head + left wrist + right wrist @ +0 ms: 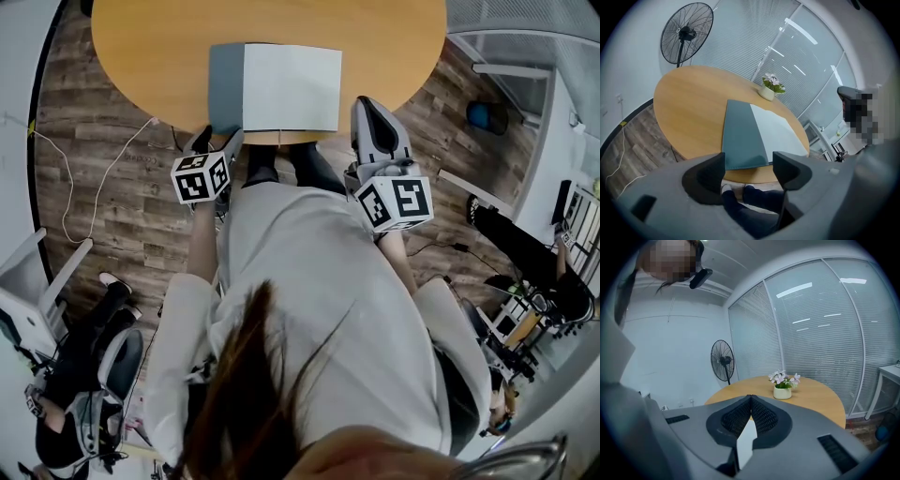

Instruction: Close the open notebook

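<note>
A: The open grey-covered, white-paged notebook point(277, 89) lies flat at the round wooden table point(150, 47)'s near edge.
B: There the left gripper point(749, 161) tilts down, jaws wide, empty; the right gripper point(750, 398) is clenched, nearly level.

Cool, even indoor light fills all three views, bright enough that the white page of the open notebook point(291, 89) looks nearly washed out, while the round pale-wood table point(150, 47) carries only a soft sheen. Long ceiling strips glare as white streaks on the glass wall with slatted blinds point(811, 329). The wide-angle lenses bow straight lines and blacken the corners, and the person's dark hair point(248, 375), close to the head camera, is blurred.
</note>
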Tool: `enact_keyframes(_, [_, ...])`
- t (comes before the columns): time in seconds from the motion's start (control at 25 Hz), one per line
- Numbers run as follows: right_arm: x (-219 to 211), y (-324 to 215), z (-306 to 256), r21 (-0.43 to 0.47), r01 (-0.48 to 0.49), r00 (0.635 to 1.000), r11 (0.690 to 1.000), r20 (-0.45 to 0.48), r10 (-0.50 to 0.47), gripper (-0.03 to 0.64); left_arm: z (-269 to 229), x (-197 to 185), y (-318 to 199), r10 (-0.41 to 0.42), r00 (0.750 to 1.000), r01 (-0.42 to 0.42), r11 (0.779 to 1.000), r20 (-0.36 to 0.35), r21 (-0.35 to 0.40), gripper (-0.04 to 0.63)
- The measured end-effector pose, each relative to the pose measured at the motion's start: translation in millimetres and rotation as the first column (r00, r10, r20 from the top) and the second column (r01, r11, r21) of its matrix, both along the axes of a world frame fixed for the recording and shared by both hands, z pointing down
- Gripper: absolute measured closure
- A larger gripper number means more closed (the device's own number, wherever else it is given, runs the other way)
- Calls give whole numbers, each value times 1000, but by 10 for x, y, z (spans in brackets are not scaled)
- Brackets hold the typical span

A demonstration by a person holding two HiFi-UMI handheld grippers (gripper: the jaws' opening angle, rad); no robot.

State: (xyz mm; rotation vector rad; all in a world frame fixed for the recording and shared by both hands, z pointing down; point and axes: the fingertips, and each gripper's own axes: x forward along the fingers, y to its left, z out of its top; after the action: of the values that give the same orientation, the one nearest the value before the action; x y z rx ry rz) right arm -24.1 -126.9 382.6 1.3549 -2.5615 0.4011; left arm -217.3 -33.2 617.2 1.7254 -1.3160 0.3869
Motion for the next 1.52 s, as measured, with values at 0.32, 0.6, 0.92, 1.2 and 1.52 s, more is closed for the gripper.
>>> enact_keyframes(0.32, [35,16,20,3,-2,1000,1000,2,2,614,-4,-40,35,0,1000,1,1000,27,-27,279])
enact_keyframes(0.6, [53,26,18,2,-25,1000,1000,10,25,614,39,0,55,14,1000,-13,999,22,-45,279])
enact_keyframes(0.92, [102,46,26,0,-24,1000,1000,17,24,614,-54,121,-23,-41,995,39,999,-86,-27,283])
enact_keyframes(1.2, [83,126,-1,11,-15,1000,1000,21,15,614,-313,7,-18,-76,991,80,996,-112,34,387])
enact_keyframes(1.52, [339,179,-46,29,-18,999,999,39,17,614,-613,91,-16,-71,996,77,990,-52,114,454])
